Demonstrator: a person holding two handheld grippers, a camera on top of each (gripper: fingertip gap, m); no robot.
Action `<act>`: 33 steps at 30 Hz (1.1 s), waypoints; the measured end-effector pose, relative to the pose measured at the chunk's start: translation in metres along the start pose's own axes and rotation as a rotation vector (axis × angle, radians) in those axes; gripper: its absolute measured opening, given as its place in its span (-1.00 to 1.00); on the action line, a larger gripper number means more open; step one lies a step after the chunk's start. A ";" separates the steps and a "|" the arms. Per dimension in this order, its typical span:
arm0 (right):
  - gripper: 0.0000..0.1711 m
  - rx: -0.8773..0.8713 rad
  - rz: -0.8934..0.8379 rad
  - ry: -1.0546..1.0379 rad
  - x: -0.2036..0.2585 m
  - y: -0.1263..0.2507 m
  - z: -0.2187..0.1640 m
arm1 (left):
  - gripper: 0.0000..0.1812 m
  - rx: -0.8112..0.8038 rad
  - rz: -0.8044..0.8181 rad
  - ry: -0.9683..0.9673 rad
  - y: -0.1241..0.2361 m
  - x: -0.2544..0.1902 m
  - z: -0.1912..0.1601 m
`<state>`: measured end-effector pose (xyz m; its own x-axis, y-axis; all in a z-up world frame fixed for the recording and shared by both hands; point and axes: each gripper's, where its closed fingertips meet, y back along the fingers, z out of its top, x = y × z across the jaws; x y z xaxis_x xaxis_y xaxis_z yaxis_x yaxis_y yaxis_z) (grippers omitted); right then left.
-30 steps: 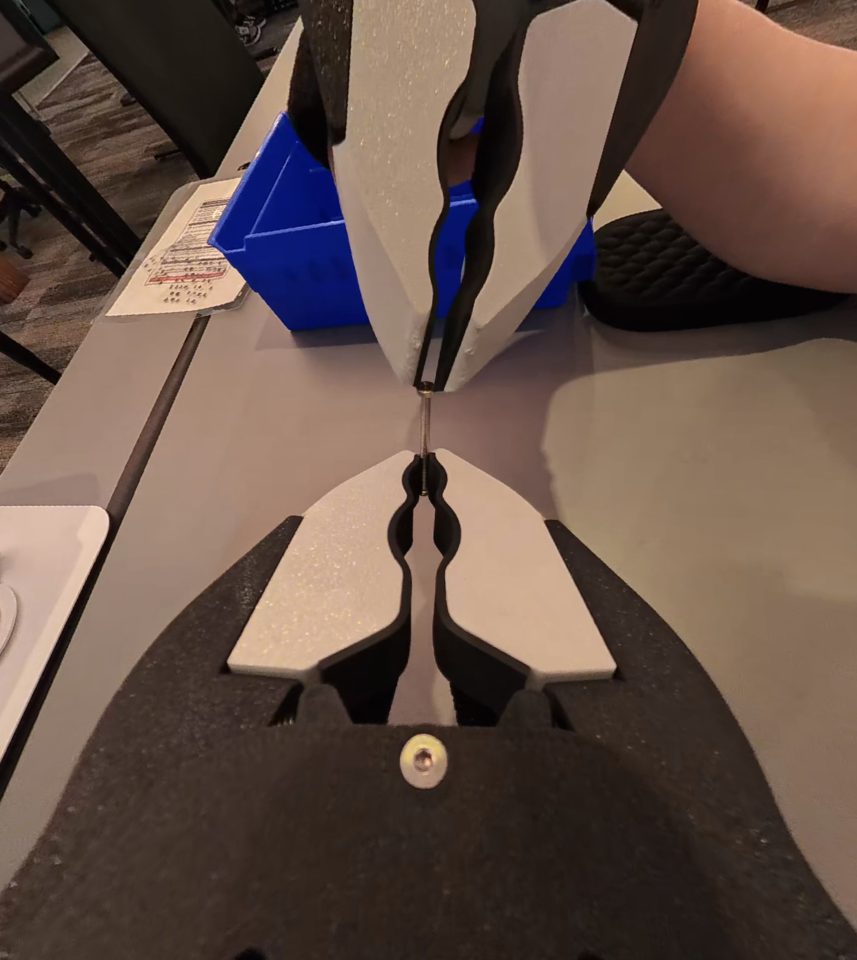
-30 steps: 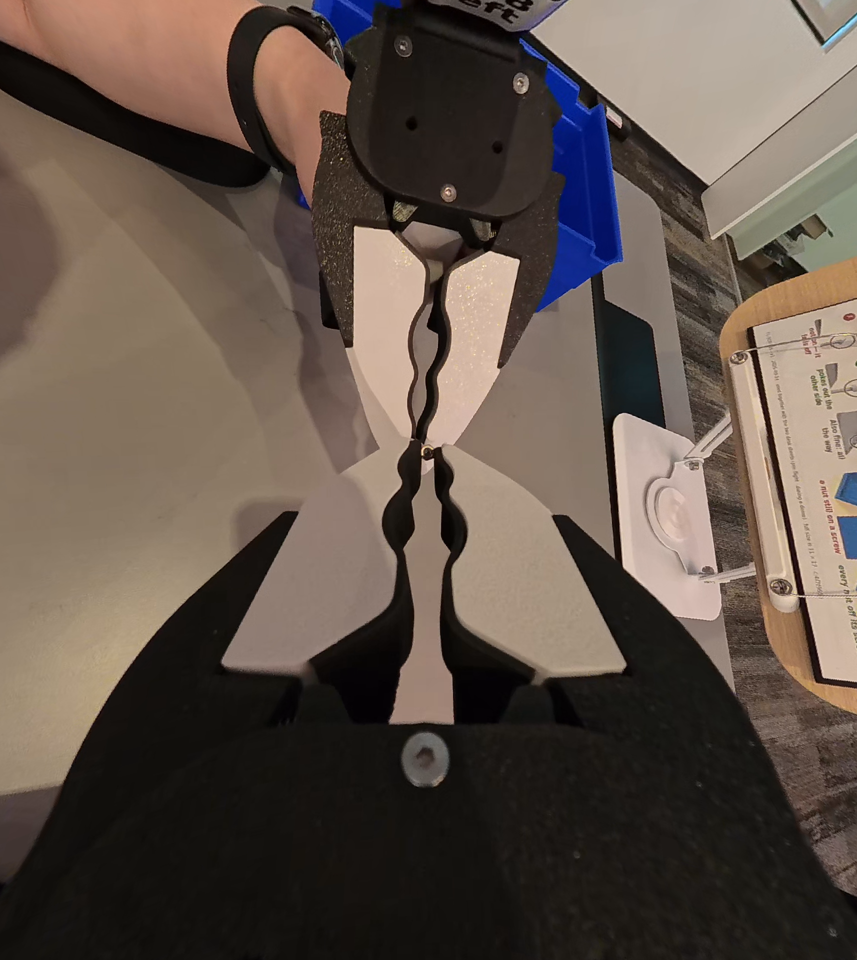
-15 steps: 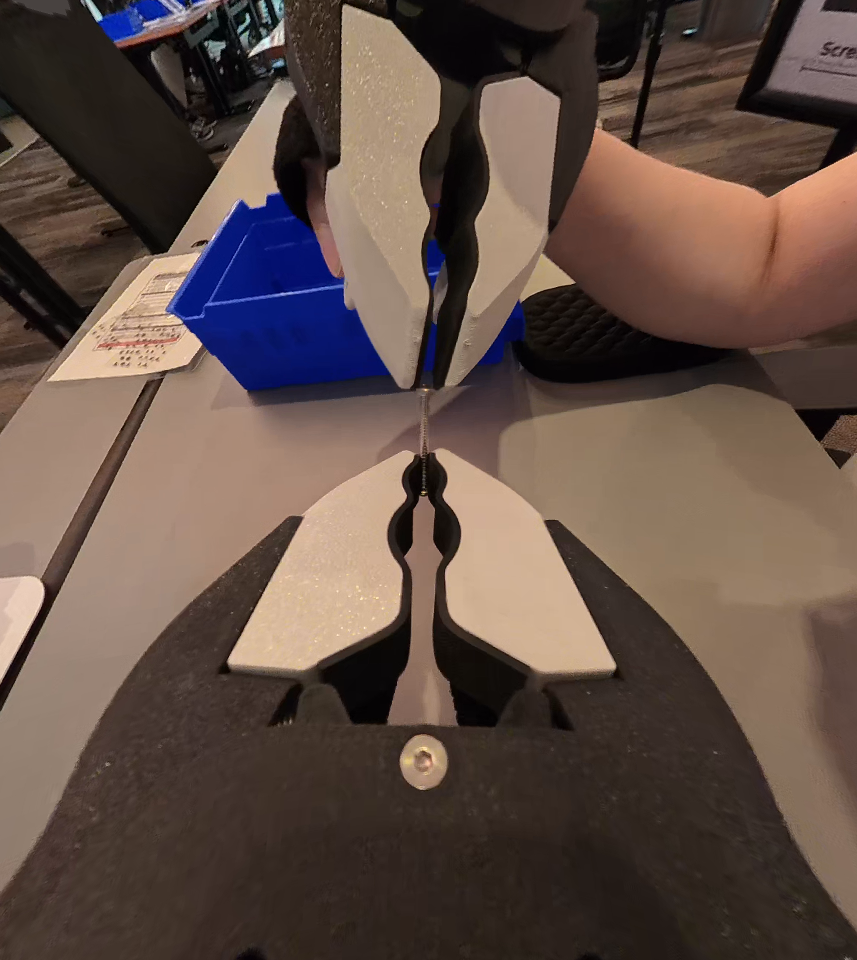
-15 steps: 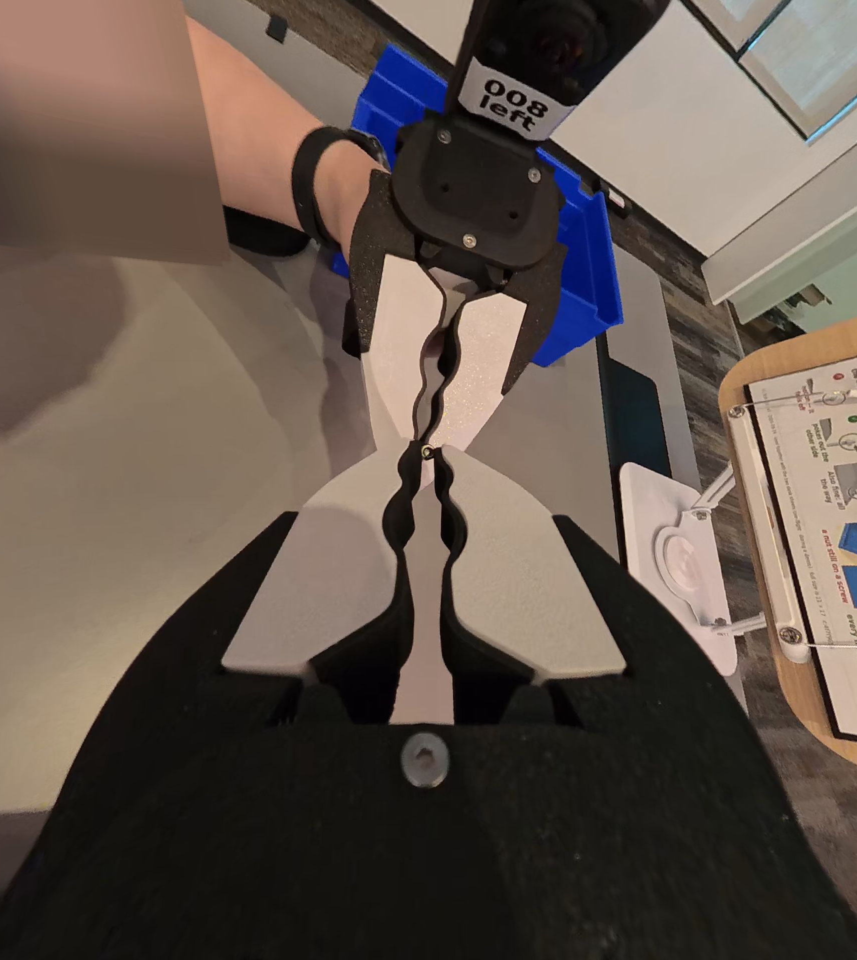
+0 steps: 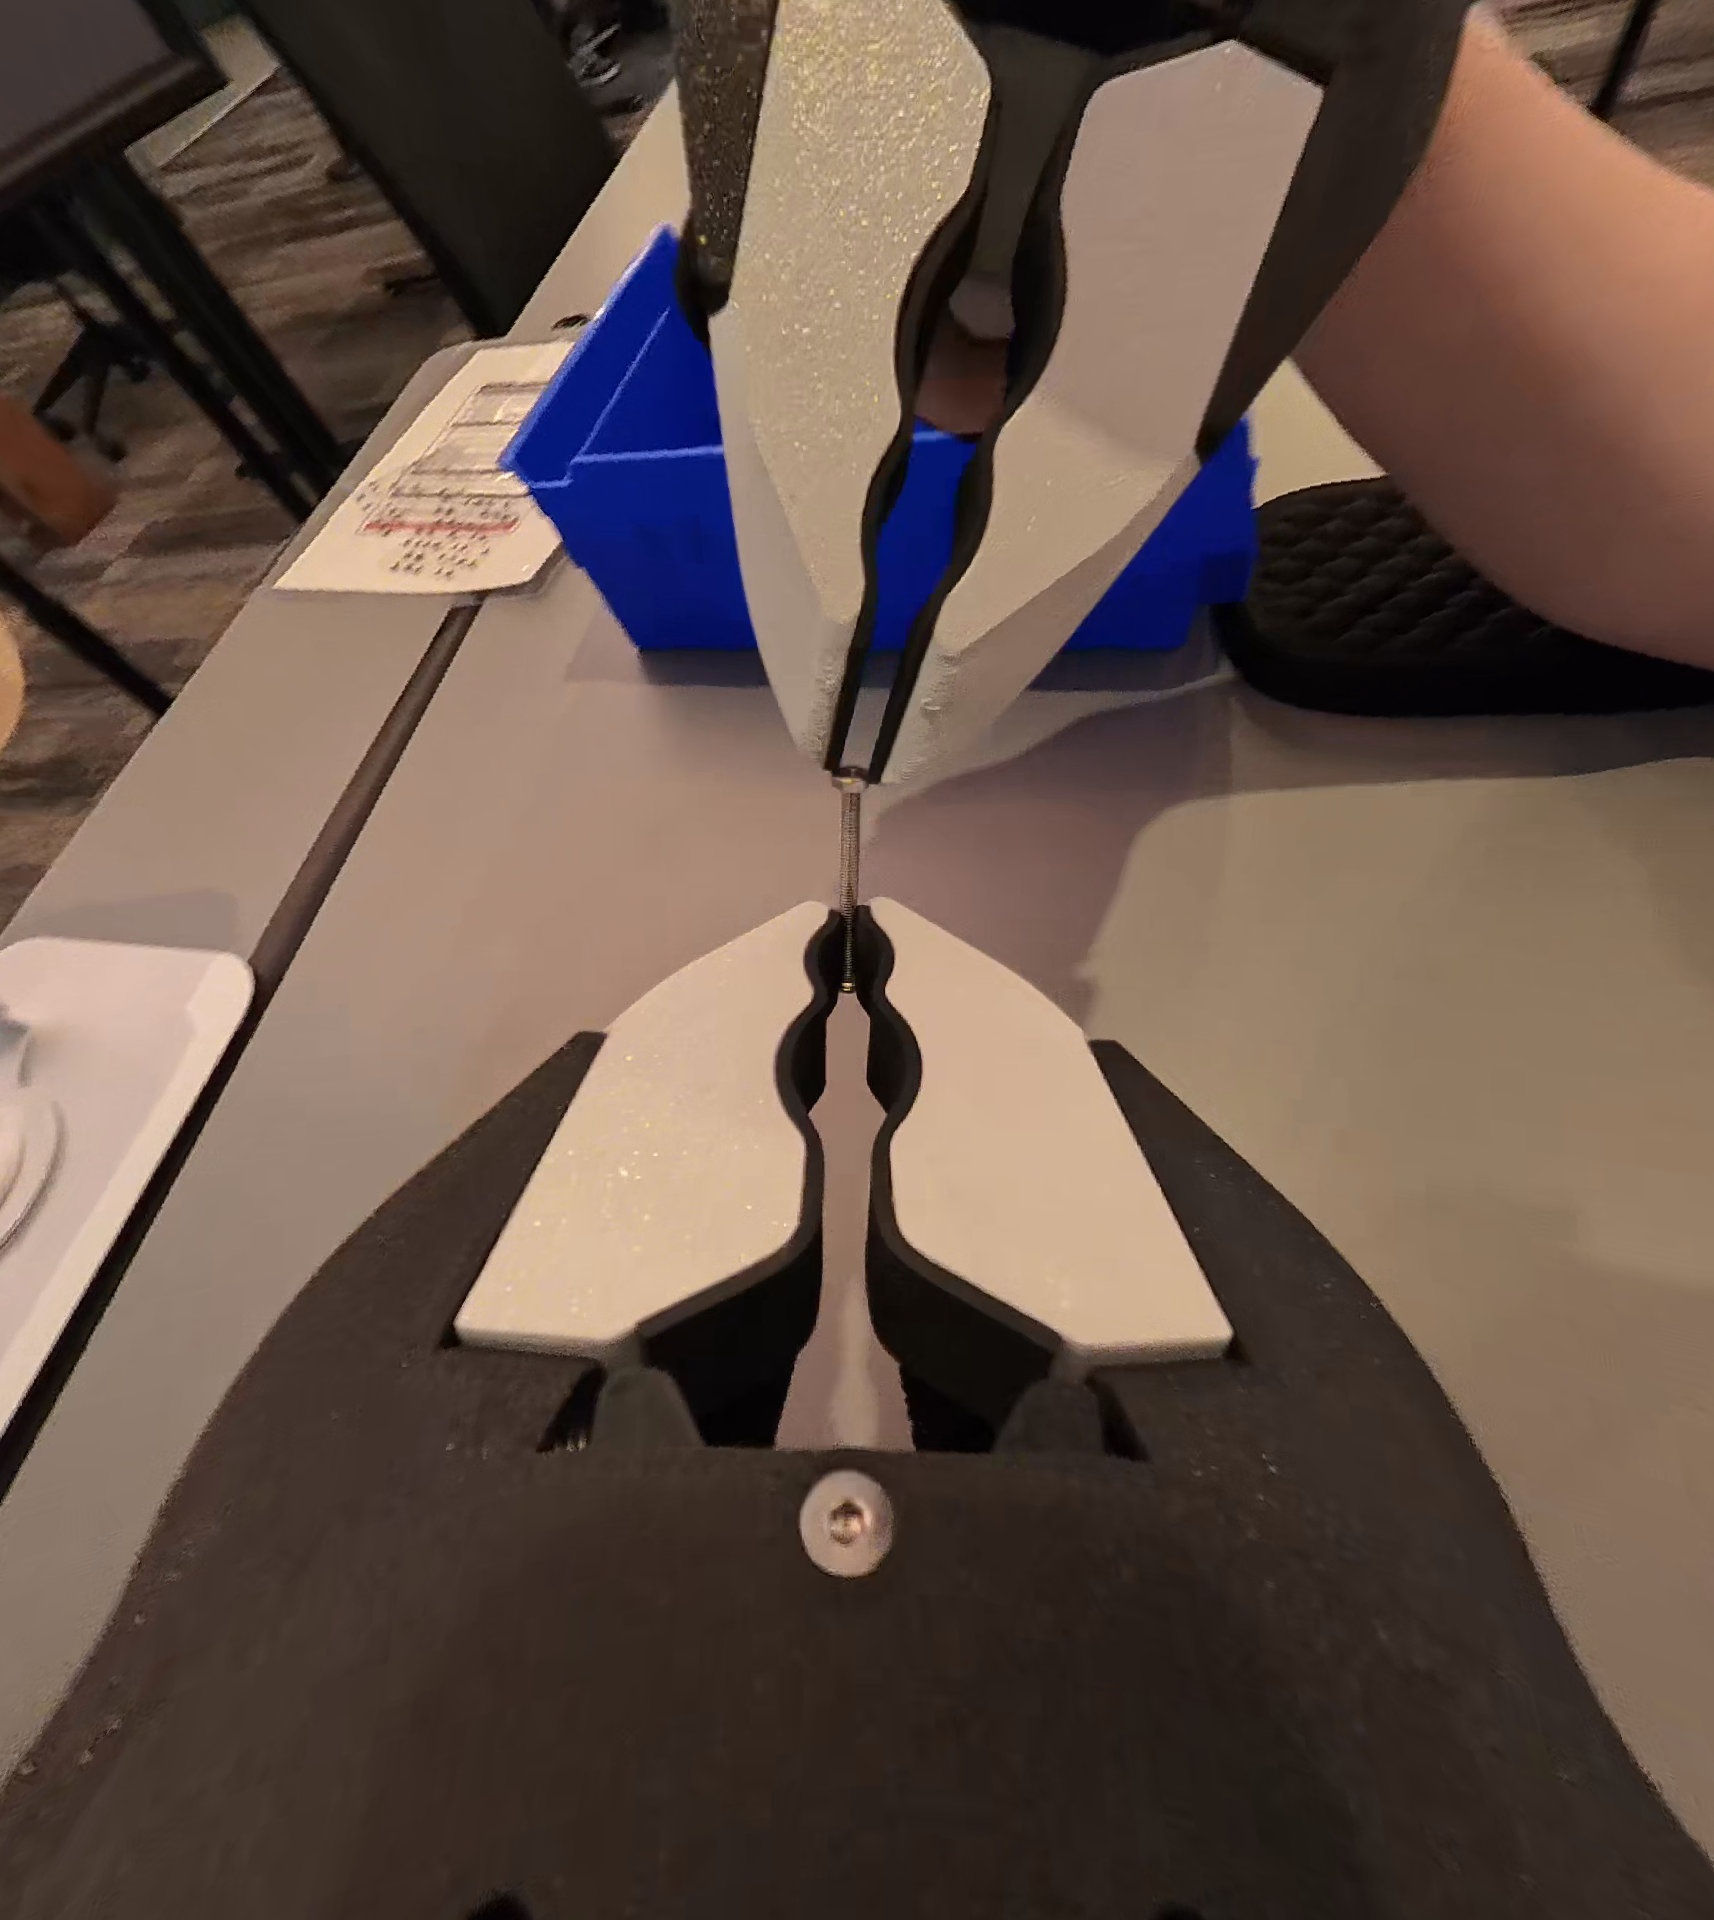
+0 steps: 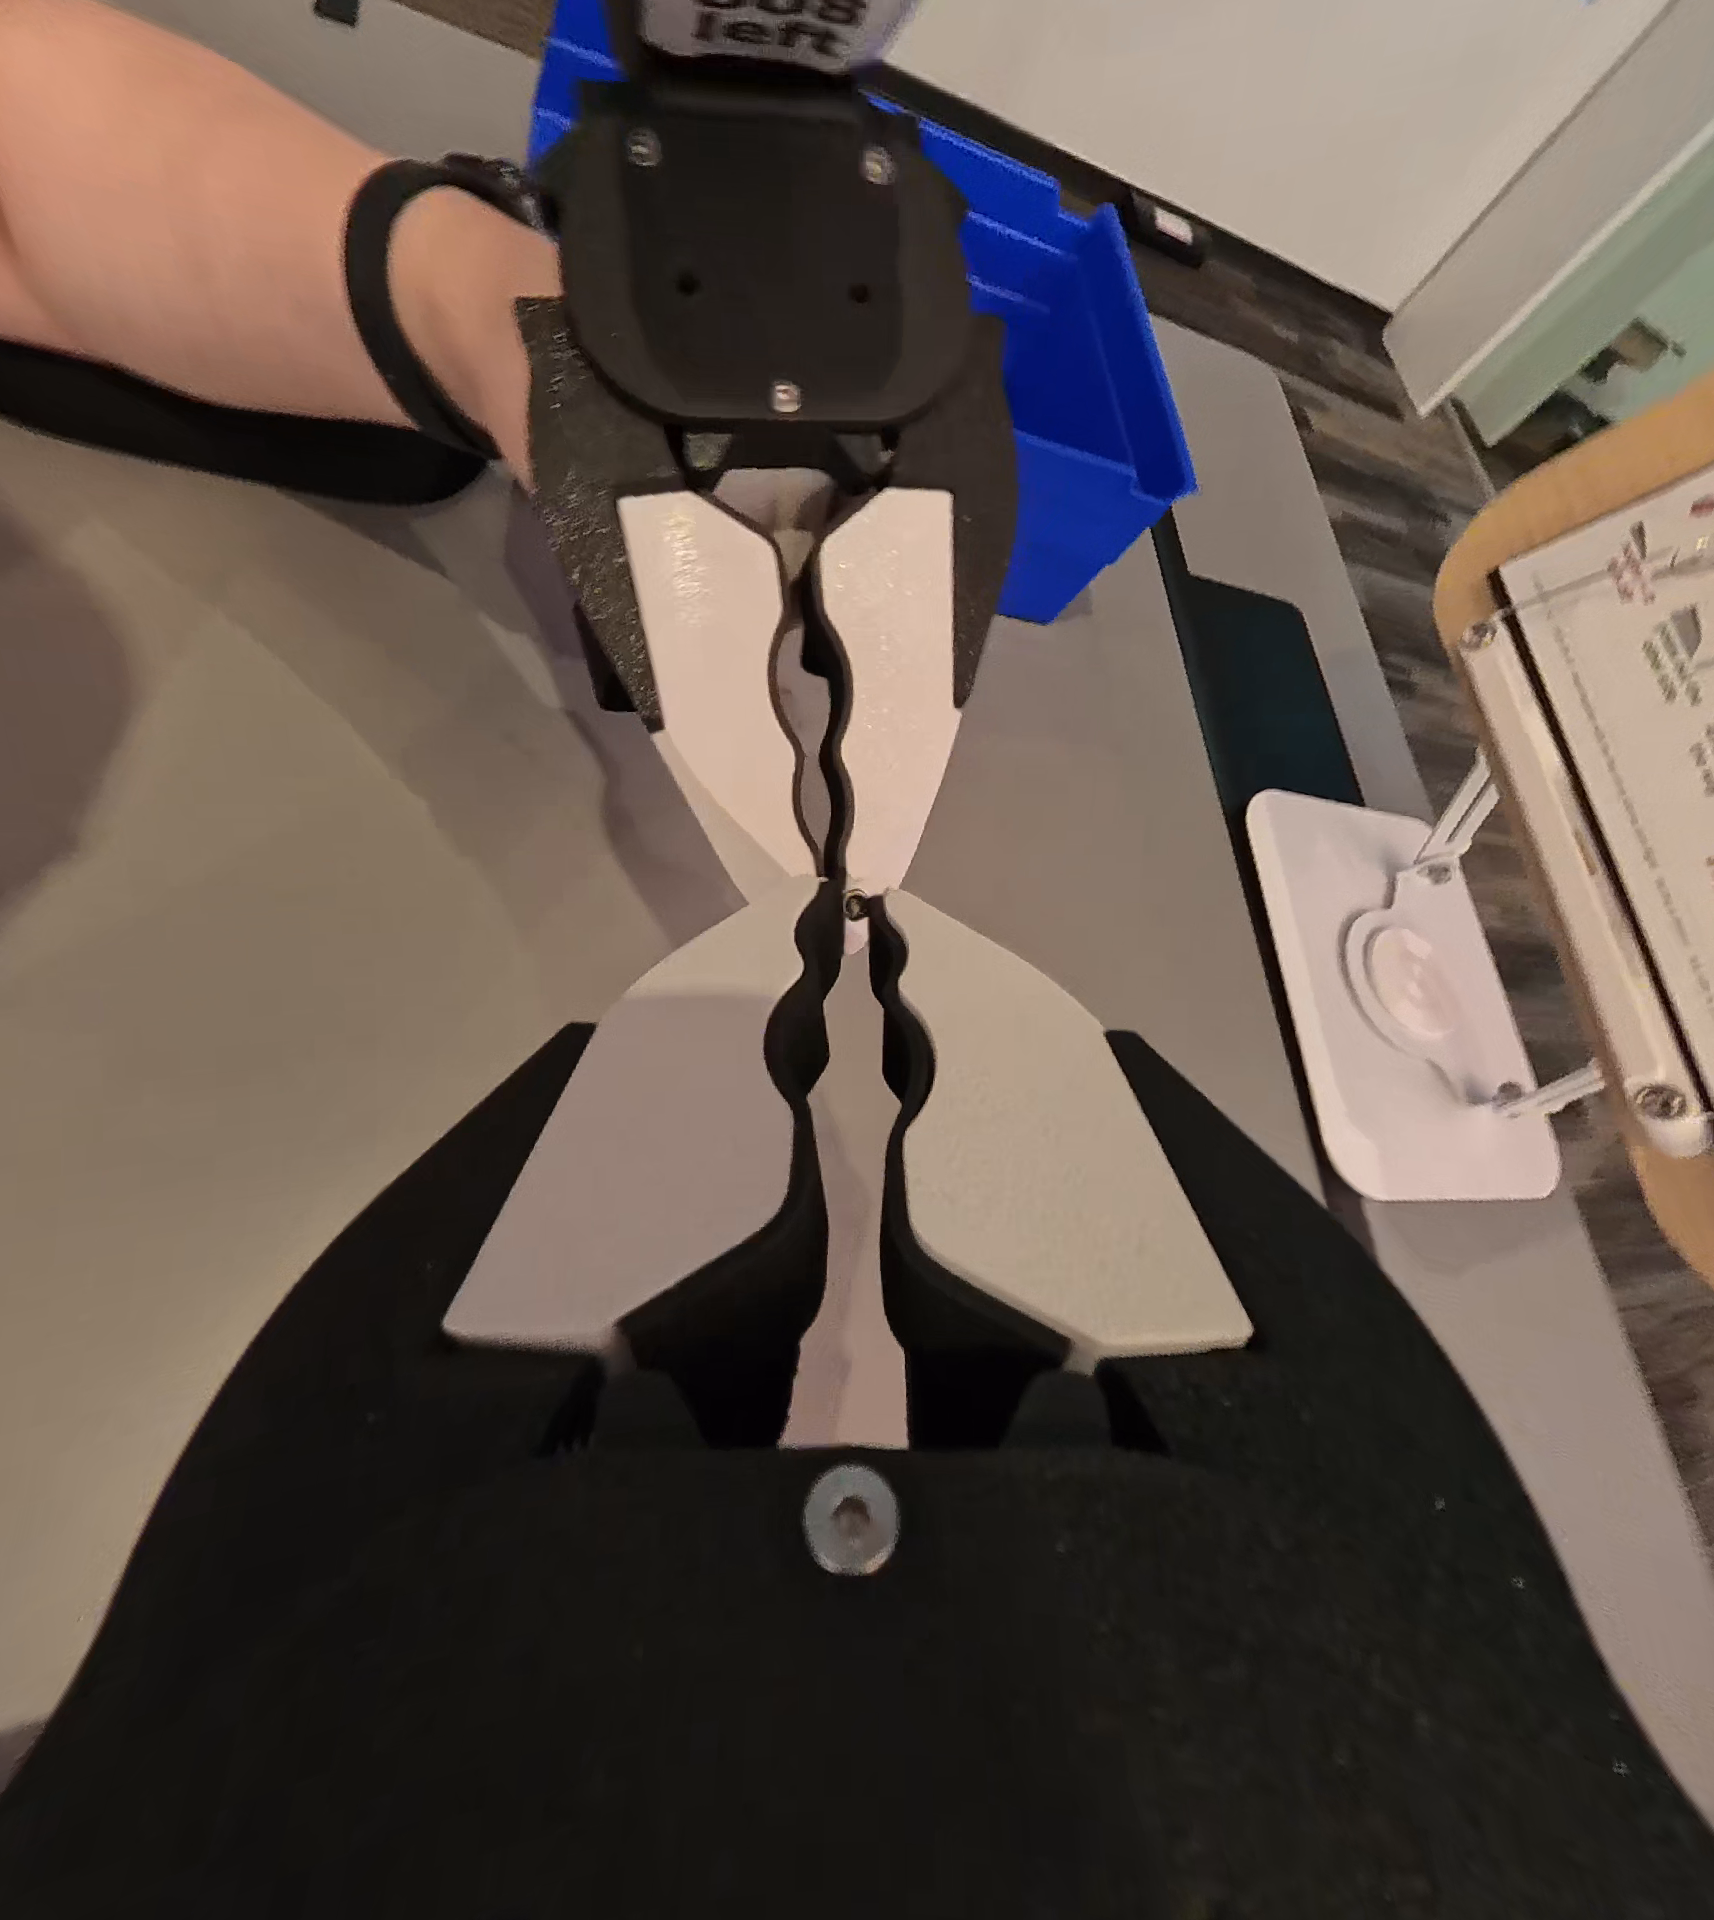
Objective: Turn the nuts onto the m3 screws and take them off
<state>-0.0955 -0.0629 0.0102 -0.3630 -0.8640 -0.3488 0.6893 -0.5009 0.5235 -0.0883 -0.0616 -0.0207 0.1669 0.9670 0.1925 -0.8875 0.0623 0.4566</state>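
Observation:
A thin m3 screw [image 5: 848,842] spans the gap between the two grippers above the grey table [image 5: 1352,1039]. My left gripper [image 5: 848,920] is shut on one end of the screw. My right gripper [image 5: 855,767] comes in from above, tip to tip with the left one, and is shut on a small nut [image 5: 848,774] at the screw's far end. In the right wrist view the nut [image 6: 855,904] sits between my right gripper's tips [image 6: 853,902], and the left gripper [image 6: 837,868] points straight at it. The screw's shaft is hidden there.
A blue bin [image 5: 624,520] [image 6: 1071,416] stands behind the grippers, with a black padded rest [image 5: 1404,603] and a person's forearm [image 5: 1559,364] beside it. A white stand base [image 6: 1393,1018] and an instruction board [image 6: 1663,831] are at the table's side. A paper label [image 5: 448,509] lies near the bin. Both grippers' tips are close together, under 4 cm apart.
Both grippers stay shut and joined at the screw. The pair has tilted and swung, so the background shifts in both views. The right gripper looks closer and more spread in the left wrist view.

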 end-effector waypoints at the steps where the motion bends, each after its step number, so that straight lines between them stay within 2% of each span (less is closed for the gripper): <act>1: -0.94 -0.001 -0.004 -0.038 -0.003 -0.002 -0.002 | -0.98 0.016 0.028 0.004 0.000 0.004 -0.002; 11: -0.94 -0.018 0.016 -0.349 -0.019 -0.020 -0.015 | -0.98 0.126 0.219 0.004 -0.004 0.028 -0.021; 20: -0.94 -0.035 0.000 -0.558 -0.027 -0.027 -0.017 | -0.98 0.173 0.325 0.003 -0.002 0.039 -0.027; 26: -0.94 -0.047 -0.002 -0.642 -0.029 -0.031 -0.018 | -0.98 0.190 0.345 0.008 -0.001 0.042 -0.031; 33: -0.93 -0.046 -0.014 -0.619 -0.030 -0.032 -0.017 | -0.98 0.177 0.323 0.022 -0.003 0.040 -0.030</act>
<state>-0.0965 -0.0204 -0.0091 -0.6595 -0.7329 0.1674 0.7027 -0.5219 0.4835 -0.0922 -0.0156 -0.0403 -0.1213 0.9350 0.3332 -0.8047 -0.2892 0.5185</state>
